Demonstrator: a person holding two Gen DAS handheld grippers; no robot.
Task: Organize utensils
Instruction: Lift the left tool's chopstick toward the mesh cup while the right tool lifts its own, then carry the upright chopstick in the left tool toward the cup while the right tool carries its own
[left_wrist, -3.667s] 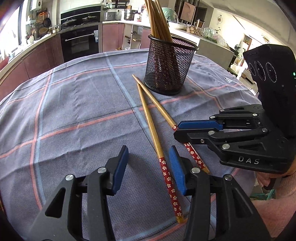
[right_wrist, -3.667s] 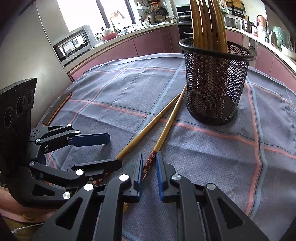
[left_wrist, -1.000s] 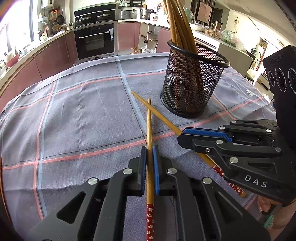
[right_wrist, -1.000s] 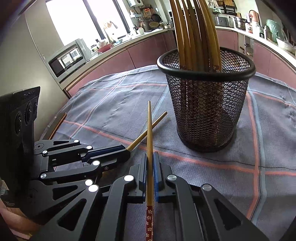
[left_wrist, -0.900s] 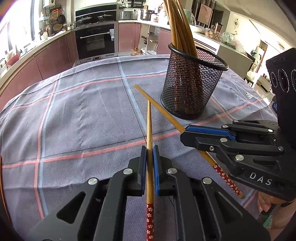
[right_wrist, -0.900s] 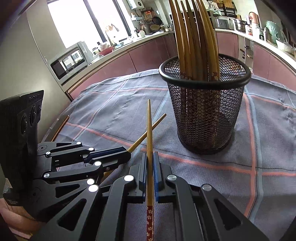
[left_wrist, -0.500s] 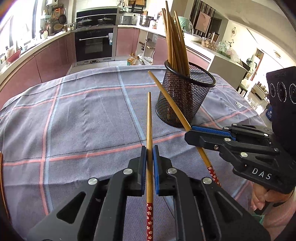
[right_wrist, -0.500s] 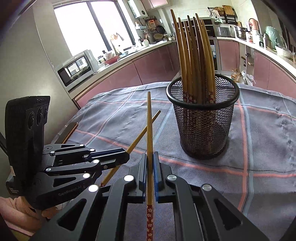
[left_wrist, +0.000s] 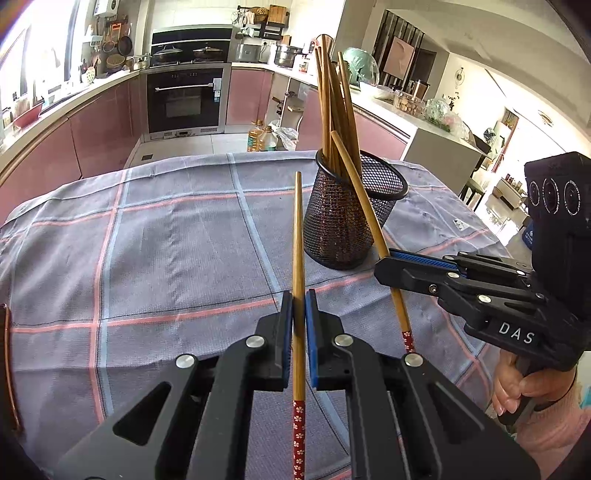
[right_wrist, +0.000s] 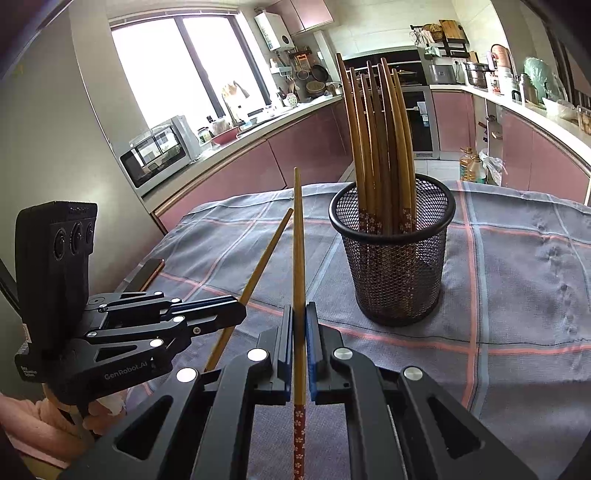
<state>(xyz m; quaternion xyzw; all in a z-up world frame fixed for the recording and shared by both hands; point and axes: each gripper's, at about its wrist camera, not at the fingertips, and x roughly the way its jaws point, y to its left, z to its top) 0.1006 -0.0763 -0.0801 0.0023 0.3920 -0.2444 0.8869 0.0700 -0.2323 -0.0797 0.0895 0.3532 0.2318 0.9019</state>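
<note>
Left wrist view crops the clamped chopstick (left_wrist: 298, 240) at its patterned end.

chopstick (left_wrist: 298, 258) handle end past bottom edge

Your left tool (left_wrist: 299, 310) and right tool (right_wrist: 299, 317) are black angular frames with silver screws and blue pads. White lettering marks their sides: "DAS" and "GenRobot.AI". You wear fuzzy pink sleeves (left_wrist: 554, 439).
</note>
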